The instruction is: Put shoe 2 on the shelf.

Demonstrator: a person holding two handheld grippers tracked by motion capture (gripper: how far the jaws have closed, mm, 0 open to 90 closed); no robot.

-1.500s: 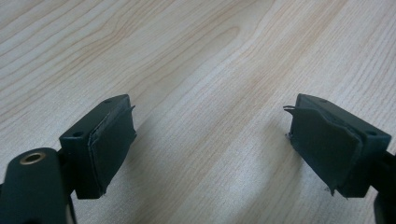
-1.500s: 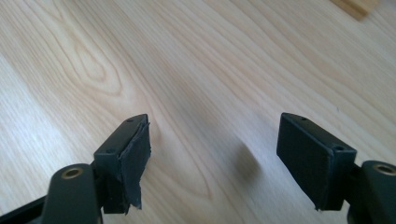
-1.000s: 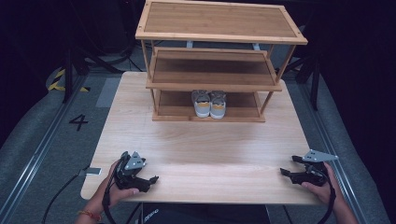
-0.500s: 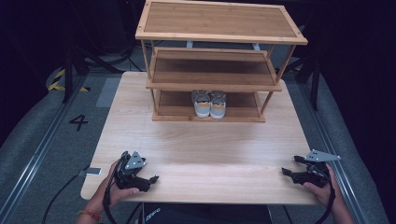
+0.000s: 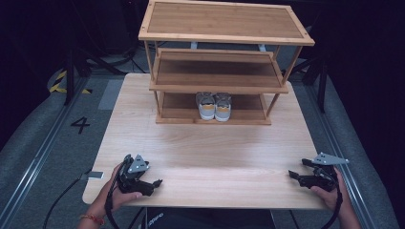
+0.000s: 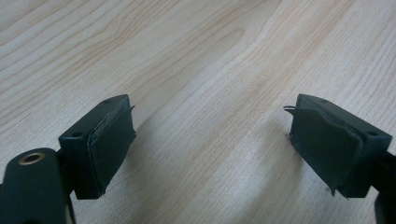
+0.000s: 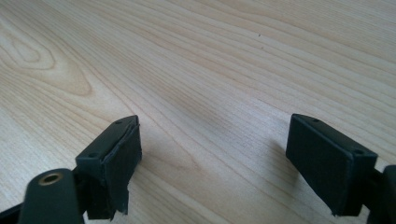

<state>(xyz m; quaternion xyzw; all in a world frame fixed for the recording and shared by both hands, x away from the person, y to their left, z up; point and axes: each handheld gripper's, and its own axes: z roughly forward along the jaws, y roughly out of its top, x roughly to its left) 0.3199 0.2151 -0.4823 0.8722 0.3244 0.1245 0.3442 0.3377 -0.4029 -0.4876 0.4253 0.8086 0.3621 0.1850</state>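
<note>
One pair of shoes [image 5: 214, 106] — grey, side by side on the bottom shelf of the rack [image 5: 224, 45], far across the table [image 5: 205, 152]. Left gripper [image 5: 155, 182] and right gripper [image 5: 292, 174]: near edge, well apart, jaws spread, empty. To lift well, reach in low under the middle shelf — one shoe per gripper, pinched at the heel.

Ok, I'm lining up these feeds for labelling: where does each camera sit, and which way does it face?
High view: above the person's side, looking forward and down on the table, the shoe rack and the shoes; both forearms and each hand-held gripper show, left hand-held gripper, right hand-held gripper.
Left gripper view: rides the left one, facing down over its open jaws at bare wood.
Right gripper view: the same on the right one.
Shared: the tabletop's wood grain.
</note>
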